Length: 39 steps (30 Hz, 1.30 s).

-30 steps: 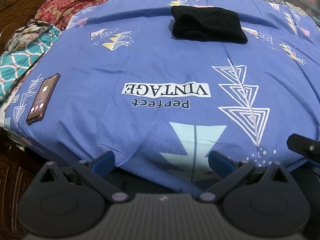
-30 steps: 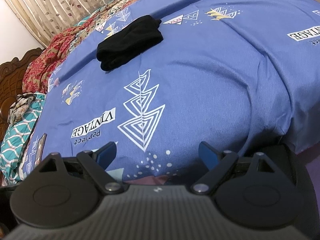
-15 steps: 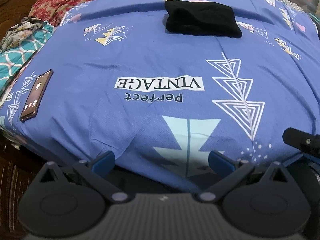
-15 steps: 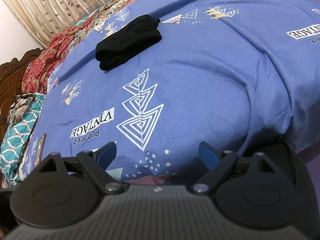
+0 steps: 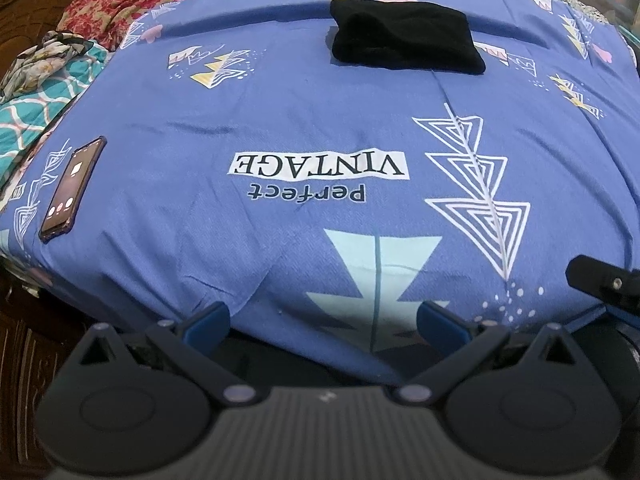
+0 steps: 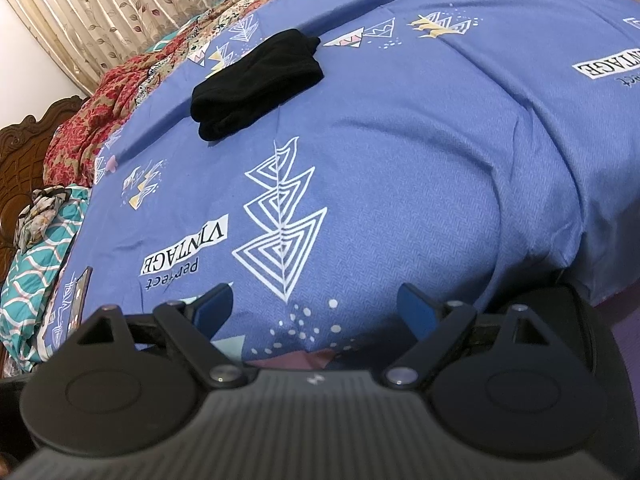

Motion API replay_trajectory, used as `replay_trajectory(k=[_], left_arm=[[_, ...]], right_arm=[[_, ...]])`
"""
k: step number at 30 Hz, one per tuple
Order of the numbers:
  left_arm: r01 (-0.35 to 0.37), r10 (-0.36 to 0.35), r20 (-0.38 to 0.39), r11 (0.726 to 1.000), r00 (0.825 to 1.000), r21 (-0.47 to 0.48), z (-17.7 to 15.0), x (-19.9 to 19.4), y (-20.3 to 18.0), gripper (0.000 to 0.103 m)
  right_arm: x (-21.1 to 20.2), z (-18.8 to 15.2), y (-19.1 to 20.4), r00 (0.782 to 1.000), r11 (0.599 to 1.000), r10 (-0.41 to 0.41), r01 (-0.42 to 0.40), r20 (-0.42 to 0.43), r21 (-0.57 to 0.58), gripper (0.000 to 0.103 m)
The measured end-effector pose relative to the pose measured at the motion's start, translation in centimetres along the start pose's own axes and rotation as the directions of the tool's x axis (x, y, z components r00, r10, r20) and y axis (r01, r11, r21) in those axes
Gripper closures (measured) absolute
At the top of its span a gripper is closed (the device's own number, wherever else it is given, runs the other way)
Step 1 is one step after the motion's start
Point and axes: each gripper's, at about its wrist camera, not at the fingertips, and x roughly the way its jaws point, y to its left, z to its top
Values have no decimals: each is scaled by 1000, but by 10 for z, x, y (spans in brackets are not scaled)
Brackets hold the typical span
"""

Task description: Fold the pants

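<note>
Left wrist: folded black pants (image 5: pixel 404 36) lie crosswise — both tongs (image 5: pixel 322 320) (image 6: pixel 316 308) gape wide, empty.

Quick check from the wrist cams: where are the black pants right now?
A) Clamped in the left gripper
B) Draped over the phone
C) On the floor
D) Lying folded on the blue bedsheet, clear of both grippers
D: the black pants lie folded on the blue bedsheet, far from both open grippers.

A phone (image 5: pixel 72 190) lies on the blue printed bedsheet (image 5: pixel 320 120). Beside it are a teal patterned cloth (image 5: pixel 36 104) and, probably, a crumpled floral scarf (image 5: pixel 44 54).
</note>
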Motion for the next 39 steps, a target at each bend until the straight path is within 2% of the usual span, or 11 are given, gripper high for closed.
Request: replay_trajectory(k=[22,39], left_arm=[[0,0,-18,1000,1000,-7,1,2,1,0],[-25,24,36,999,999,35,1,-6,-7,0]], right_arm=[[1,-1,0,1000,1000,-1,1,-3,3,12],[-4,3,-3,999,1000,-10,10,36,5,12]])
